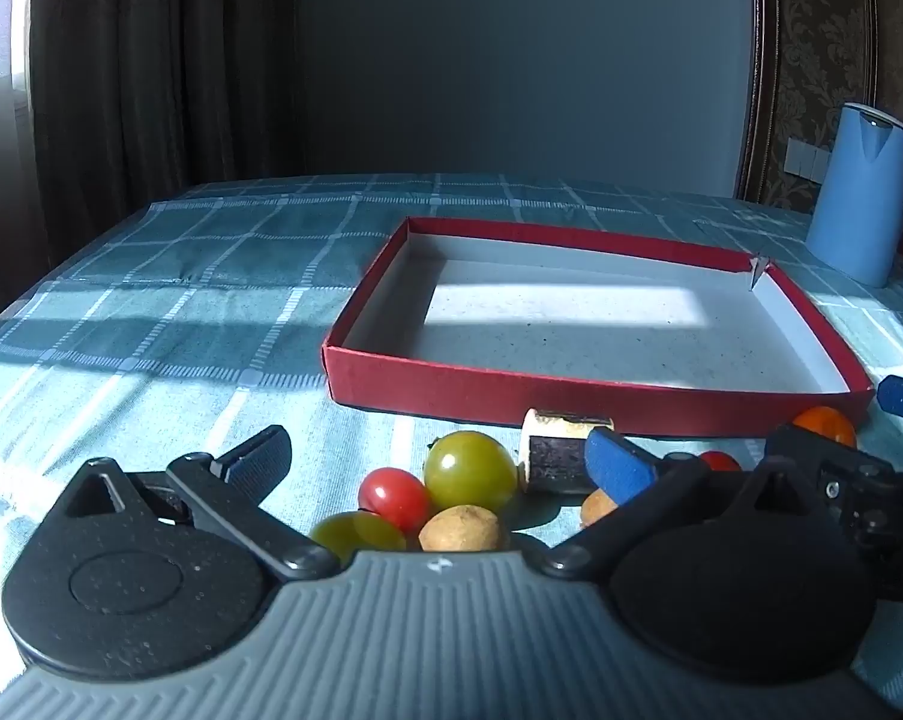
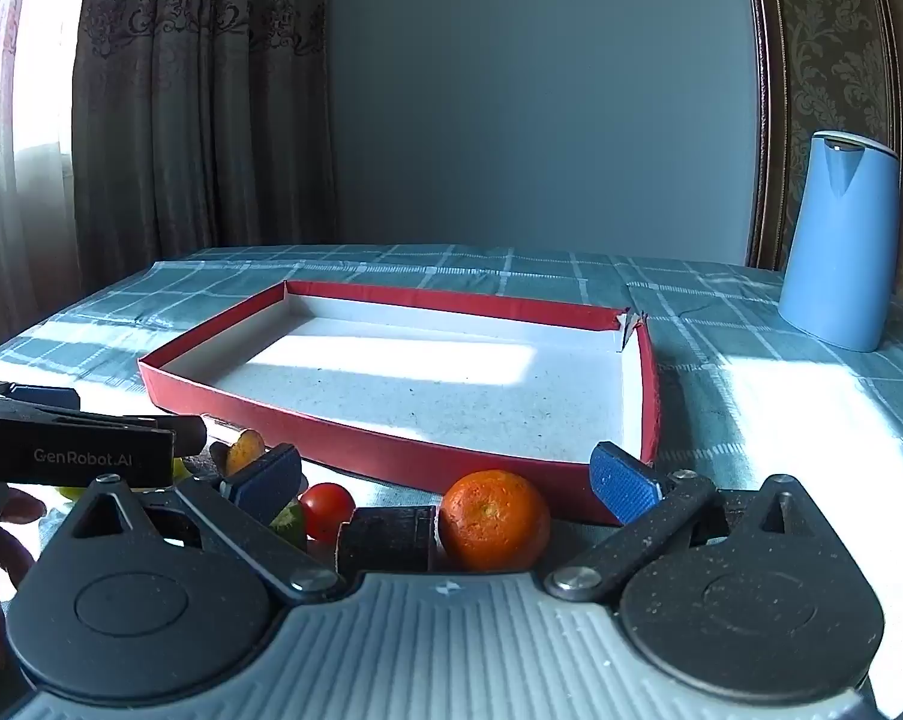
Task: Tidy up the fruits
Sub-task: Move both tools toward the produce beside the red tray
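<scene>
Fruit: two red tomatoes [image 1: 393, 498], two green [image 1: 469, 470], one orange [image 2: 493, 519].

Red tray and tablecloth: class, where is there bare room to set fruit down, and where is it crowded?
The red tray has a bare floor inside all four walls. Bare cloth lies between its right wall and the blue jug. Crowded: the strip before its near wall, with mandarin and tomatoes.
</scene>
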The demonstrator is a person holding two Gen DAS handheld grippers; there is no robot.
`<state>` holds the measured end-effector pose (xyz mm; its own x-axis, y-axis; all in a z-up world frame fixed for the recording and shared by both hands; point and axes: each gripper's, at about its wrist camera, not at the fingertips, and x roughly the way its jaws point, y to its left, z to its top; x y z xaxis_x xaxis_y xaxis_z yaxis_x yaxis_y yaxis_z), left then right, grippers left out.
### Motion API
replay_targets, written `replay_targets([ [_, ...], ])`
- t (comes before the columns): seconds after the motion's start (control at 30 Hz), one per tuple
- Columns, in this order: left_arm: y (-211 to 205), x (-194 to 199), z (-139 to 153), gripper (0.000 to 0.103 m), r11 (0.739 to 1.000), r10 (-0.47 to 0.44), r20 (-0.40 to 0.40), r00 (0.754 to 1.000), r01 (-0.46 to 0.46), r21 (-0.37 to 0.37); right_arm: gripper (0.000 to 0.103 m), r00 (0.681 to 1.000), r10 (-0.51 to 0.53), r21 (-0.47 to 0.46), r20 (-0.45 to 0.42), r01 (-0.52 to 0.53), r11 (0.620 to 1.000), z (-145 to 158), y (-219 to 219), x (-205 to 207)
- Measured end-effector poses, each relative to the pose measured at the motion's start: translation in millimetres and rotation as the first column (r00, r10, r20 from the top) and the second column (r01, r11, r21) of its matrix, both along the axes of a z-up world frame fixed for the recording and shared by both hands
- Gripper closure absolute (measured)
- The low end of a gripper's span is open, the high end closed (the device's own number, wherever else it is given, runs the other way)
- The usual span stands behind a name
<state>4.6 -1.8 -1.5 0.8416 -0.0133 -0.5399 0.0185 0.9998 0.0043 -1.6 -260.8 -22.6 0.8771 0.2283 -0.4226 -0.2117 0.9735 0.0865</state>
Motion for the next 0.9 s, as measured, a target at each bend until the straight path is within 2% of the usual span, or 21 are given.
replay_targets([
  [0.03, -12, -1, -7, 0.0, 0.999, -0.008, 0.0, 1.0, 0.008, 0.031, 0.0, 1.0, 0.001, 0.002, 0.0, -0.001, 1.0, 0, 0, 0],
  [0.1, -13, -3, -8, 0.0, 0.999, -0.036, 0.005, 0.999, 0.036, 0.001, 0.0, 1.0, 0.004, 0.009, 0.001, -0.004, 1.0, -1, 1, 0],
  [0.2, -14, -10, -7, 0.0, 0.999, -0.039, 0.041, 0.998, 0.038, 0.024, 0.0, 1.0, 0.004, 0.008, 0.004, -0.004, 1.0, -1, 0, 0],
  [0.27, -14, -12, -4, 0.0, 0.997, -0.068, 0.038, 0.997, 0.066, 0.037, 0.0, 1.0, 0.003, 0.009, 0.01, -0.003, 1.0, -1, 0, -1],
  [0.37, -14, -11, -3, 0.0, 0.997, -0.056, 0.053, 0.997, 0.053, 0.051, 0.0, 1.0, -0.002, 0.027, 0.008, 0.001, 1.0, 0, 0, 0],
  [0.53, 1, -8, 2, 0.0, 0.998, -0.035, 0.07, 0.997, 0.038, -0.041, 0.0, 1.0, -0.012, 0.046, -0.018, 0.012, 0.999, -1, -2, 1],
  [0.63, 2, -12, 5, 0.0, 0.999, -0.021, 0.096, 0.995, 0.025, -0.04, 0.0, 0.999, -0.008, 0.06, -0.034, 0.01, 0.998, -1, -3, 5],
  [0.73, -2, -11, 4, 0.0, 1.0, -0.014, 0.076, 0.997, 0.014, 0.001, 0.0, 0.999, -0.01, 0.064, -0.035, 0.012, 0.998, -2, -4, 5],
  [0.9, 3, -8, 4, 0.0, 0.999, -0.011, 0.04, 0.999, 0.013, -0.032, 0.0, 0.999, -0.012, 0.067, -0.036, 0.014, 0.998, -3, -5, 5],
])
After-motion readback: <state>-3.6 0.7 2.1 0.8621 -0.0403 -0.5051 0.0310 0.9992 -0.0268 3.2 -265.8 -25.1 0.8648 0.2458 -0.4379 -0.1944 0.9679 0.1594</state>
